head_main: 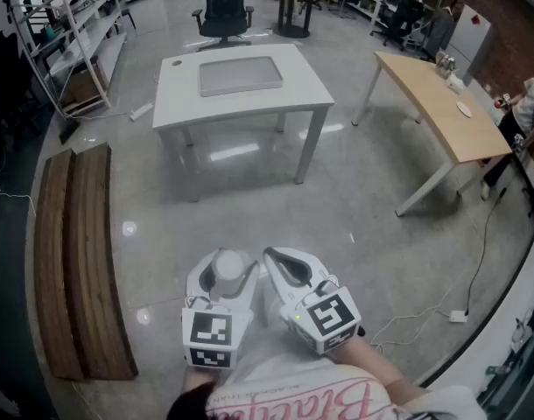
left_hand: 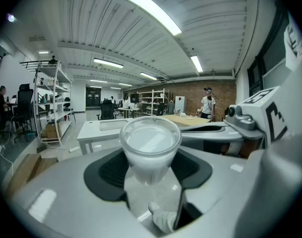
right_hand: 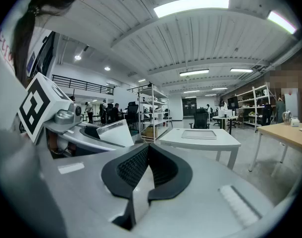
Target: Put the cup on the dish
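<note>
Clear plastic cup (left_hand: pixel 150 140) sits upright between the fingers (left_hand: pixel 109 171) of the left gripper (left_hand: pixel 150 175), and they press on its sides to hold it. The right gripper (right_hand: pixel 146 155) is just beside it, with its fingers closed together and nothing in them. Both are held up over the shiny floor (head_main: pixel 354 208). The gray dish (head_main: pixel 241 75) lies on the white bench (head_main: pixel 306 94), well apart from the cup.

cup (left_hand: pixel 150 148) in left tongs (head_main: pixel 227 268) | tray (head_main: pixel 241 75) on table (head_main: pixel 175 94) ahead | bench (head_main: pixel 74 261) left
</note>
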`<action>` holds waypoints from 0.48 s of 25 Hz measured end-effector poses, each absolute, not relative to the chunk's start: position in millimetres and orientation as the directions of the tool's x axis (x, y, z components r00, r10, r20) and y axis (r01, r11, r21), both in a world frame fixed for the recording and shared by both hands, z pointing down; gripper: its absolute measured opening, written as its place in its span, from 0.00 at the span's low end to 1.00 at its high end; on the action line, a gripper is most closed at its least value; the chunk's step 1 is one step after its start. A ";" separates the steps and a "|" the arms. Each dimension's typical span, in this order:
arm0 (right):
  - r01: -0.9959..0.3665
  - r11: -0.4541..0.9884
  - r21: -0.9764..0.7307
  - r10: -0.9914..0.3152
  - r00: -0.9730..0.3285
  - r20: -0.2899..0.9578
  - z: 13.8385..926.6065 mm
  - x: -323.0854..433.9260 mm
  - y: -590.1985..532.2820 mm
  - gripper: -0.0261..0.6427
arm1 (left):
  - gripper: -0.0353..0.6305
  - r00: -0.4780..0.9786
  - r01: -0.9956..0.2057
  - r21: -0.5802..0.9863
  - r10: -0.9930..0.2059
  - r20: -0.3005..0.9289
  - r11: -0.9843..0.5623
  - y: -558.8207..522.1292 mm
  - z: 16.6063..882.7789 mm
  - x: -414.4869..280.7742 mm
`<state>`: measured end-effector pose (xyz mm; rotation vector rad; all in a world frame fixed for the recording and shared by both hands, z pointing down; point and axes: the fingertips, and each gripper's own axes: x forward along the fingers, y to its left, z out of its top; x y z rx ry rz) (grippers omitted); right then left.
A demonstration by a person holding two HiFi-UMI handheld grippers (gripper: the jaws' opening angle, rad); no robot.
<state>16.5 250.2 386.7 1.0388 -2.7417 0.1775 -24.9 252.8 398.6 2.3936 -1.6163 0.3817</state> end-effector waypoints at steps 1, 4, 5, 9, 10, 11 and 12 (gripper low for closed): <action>-0.662 0.748 -0.035 -0.639 -0.734 0.231 385.5 14.7 251.5 0.04 | 0.44 0.356 -0.931 0.044 -0.871 0.337 -0.363 254.2 397.9 -25.6; -0.655 0.755 -0.028 -0.632 -0.739 0.233 384.6 11.6 254.2 0.04 | 0.44 0.353 -0.933 0.049 -0.874 0.335 -0.358 256.4 397.0 -26.4; -0.654 0.756 -0.026 -0.631 -0.739 0.235 385.4 11.6 254.3 0.04 | 0.44 0.353 -0.933 0.050 -0.874 0.334 -0.357 256.0 397.2 -26.0; -0.657 0.753 -0.027 -0.633 -0.736 0.239 387.3 12.7 249.1 0.04 | 0.44 0.353 -0.933 0.049 -0.874 0.333 -0.358 250.0 396.1 -26.4; -0.658 0.752 -0.029 -0.634 -0.735 0.240 387.5 12.8 246.8 0.04 | 0.44 0.351 -0.933 0.048 -0.875 0.334 -0.357 247.7 396.0 -27.2; -0.659 0.751 -0.031 -0.635 -0.735 0.239 387.6 13.1 244.2 0.04 | 0.44 0.349 -0.934 0.046 -0.875 0.336 -0.355 245.2 396.3 -28.0; -0.661 0.750 -0.033 -0.636 -0.734 0.237 387.7 13.7 241.3 0.04 | 0.44 0.347 -0.934 0.046 -0.874 0.339 -0.353 242.5 397.1 -28.4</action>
